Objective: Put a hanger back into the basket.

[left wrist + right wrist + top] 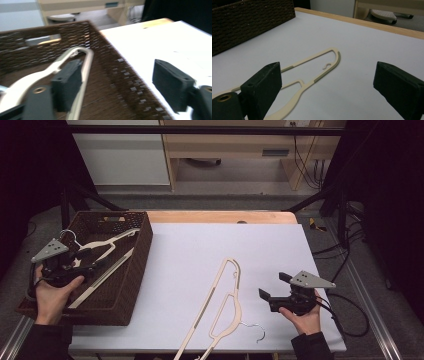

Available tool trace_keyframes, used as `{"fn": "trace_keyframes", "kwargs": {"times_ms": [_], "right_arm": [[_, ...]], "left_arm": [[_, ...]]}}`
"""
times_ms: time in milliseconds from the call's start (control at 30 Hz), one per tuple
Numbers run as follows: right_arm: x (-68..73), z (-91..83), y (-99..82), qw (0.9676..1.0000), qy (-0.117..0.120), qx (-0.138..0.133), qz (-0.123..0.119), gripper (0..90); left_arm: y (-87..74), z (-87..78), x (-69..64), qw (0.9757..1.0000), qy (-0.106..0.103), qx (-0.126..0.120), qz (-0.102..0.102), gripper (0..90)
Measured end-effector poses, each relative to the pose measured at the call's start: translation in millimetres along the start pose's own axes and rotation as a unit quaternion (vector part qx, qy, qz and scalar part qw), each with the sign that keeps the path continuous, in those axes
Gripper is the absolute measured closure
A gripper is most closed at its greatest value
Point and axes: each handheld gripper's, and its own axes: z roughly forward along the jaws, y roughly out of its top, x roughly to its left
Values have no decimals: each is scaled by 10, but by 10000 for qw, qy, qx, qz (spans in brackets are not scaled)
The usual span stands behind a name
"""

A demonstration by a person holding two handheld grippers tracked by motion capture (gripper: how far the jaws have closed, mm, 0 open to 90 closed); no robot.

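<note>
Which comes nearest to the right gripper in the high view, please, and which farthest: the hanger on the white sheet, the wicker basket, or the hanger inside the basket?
From the right gripper:
1. Hanger on the white sheet, just to its left.
2. Wicker basket, at the table's left edge.
3. Hanger inside the basket, at the far left, by the left gripper.

Left hand-held gripper (82, 261) and right hand-held gripper (272, 286): jaws apart.

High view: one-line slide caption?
Left tool open over hanger in basket; right tool open beside second hanger.
</note>
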Motion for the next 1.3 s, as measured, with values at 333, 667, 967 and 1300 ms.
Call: {"fn": "trace_keyframes", "kwargs": {"times_ms": [333, 667, 967, 1300], "right_arm": [[33, -14, -24, 9998, 215, -31, -5, 82], [104, -51, -87, 9994, 283, 155, -86, 87], [88, -52, -172, 9990, 319, 300, -40, 95], [203, 31, -312, 9958, 551, 685, -256, 212]], "left_arm": [[-60, 150, -626, 9973, -659, -253, 212, 84], [-228, 360, -1197, 9931, -1014, 13, 581, 81], [-411, 515, -1416, 9900, -1247, 173, 636, 91], [-604, 705, -1629, 9862, -1321, 545, 837, 98]]}}
